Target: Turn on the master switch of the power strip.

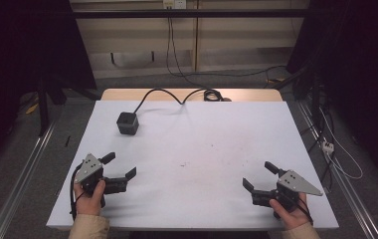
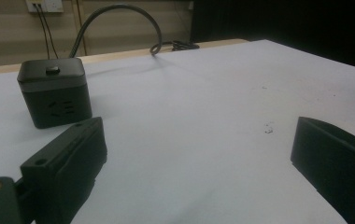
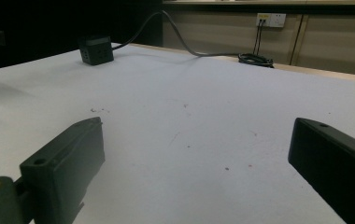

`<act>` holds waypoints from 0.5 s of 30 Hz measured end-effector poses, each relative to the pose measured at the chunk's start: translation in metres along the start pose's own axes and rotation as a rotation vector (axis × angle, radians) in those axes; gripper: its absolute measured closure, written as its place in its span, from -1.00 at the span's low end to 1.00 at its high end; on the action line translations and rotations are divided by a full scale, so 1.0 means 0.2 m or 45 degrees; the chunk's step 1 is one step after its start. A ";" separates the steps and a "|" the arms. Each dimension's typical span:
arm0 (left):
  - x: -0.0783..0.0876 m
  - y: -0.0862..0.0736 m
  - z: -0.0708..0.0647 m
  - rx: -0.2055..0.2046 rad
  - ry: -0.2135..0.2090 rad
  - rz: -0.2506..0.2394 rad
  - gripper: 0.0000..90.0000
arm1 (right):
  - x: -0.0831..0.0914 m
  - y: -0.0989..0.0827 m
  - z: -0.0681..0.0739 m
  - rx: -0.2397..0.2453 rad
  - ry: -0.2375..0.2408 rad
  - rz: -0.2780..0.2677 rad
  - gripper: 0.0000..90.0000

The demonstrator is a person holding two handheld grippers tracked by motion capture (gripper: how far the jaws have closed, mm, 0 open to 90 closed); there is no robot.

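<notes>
A black cube-shaped power socket point(image 1: 127, 123) stands on the white table top point(image 1: 197, 149) at the back left, its cable point(image 1: 167, 94) running off toward the far edge. The cube point(image 2: 55, 91) sits close ahead of my left gripper point(image 2: 199, 154), slightly to the left, and far off at the upper left, cube point(image 3: 95, 50), in the right gripper view. My left gripper point(image 1: 120, 166) rests near the front left edge, jaws wide apart with nothing between them. My right gripper point(image 1: 260, 175) sits near the front right, likewise open and empty, right gripper point(image 3: 196, 149).
The socket's cable coils point(image 1: 212, 94) at the table's far wooden edge. A wall outlet point(image 3: 270, 19) with plugged leads is behind. Metal rails point(image 1: 23, 174) run along both sides of the table. Faint specks point(image 2: 269, 129) mark the white surface.
</notes>
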State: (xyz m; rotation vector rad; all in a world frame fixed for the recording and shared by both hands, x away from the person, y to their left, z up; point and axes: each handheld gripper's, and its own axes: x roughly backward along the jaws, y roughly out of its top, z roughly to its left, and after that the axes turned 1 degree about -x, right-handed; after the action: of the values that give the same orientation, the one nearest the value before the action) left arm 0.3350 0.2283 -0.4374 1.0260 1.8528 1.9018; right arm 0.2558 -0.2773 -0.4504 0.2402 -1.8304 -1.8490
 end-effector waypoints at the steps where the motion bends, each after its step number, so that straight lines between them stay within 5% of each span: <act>1: -0.01 0.00 0.00 -0.003 0.000 0.002 -0.93 | 0.00 0.00 0.00 0.001 -0.002 -0.002 -0.93; 15: -0.05 0.03 0.02 0.033 0.013 -0.028 -0.93 | 0.03 0.00 -0.01 -0.002 -0.021 -0.007 -0.93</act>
State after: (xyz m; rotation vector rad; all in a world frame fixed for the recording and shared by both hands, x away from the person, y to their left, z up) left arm 0.3466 0.2236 -0.4341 1.0012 1.8914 1.8791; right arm 0.2513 -0.2821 -0.4500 0.2300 -1.8407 -1.8615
